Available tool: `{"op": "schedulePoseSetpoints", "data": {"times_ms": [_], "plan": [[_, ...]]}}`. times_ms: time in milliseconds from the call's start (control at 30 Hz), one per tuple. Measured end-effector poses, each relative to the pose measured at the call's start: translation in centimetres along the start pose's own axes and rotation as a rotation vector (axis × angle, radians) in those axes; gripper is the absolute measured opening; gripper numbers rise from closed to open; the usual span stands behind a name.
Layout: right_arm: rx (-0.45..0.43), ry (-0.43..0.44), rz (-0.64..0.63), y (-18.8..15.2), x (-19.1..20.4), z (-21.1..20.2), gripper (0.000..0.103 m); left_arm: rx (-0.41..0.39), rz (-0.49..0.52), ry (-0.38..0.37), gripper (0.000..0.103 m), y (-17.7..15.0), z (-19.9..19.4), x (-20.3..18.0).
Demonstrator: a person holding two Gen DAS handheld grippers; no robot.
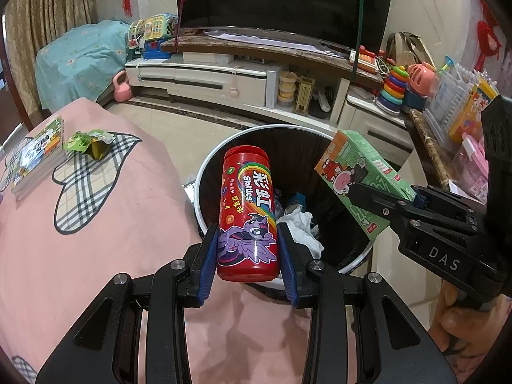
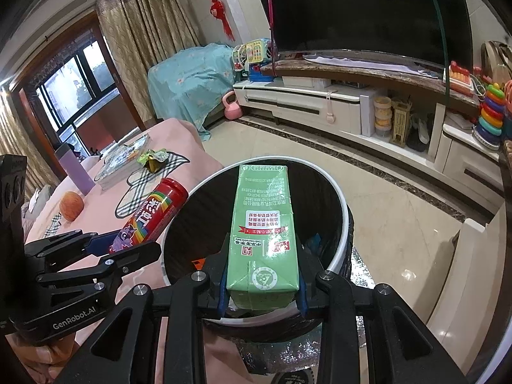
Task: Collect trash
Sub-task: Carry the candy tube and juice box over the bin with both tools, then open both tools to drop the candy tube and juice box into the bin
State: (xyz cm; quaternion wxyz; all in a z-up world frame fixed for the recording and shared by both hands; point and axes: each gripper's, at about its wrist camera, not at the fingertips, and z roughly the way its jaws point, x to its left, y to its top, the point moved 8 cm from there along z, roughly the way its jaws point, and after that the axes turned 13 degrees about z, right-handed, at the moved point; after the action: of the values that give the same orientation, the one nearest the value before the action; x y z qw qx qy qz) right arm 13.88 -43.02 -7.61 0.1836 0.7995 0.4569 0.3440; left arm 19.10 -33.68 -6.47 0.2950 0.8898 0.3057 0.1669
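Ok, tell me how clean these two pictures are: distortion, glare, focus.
Left wrist view: strong fisheye bending with dark corners, a glare streak on the red cylindrical Skittles tube, and its label reads sharp. Right wrist view: the same bowing curves the black television screen, the window is bright, and print on the green rectangular drink carton stays crisp.

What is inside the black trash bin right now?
Inside the trash bin: crumpled white paper and something blue. The Skittles can and green carton, held above, hide the rest.
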Motion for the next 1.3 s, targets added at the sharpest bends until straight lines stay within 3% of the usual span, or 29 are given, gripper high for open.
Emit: {"op": "schedulePoseSetpoints", "data": {"times_ms": [1300], "plan": [[0.084,-0.014,-0.018,0.5,-0.7,2.1,0.032,0.079,0.023,-0.006,0.034,0.7,3.0,-0.6]]}}
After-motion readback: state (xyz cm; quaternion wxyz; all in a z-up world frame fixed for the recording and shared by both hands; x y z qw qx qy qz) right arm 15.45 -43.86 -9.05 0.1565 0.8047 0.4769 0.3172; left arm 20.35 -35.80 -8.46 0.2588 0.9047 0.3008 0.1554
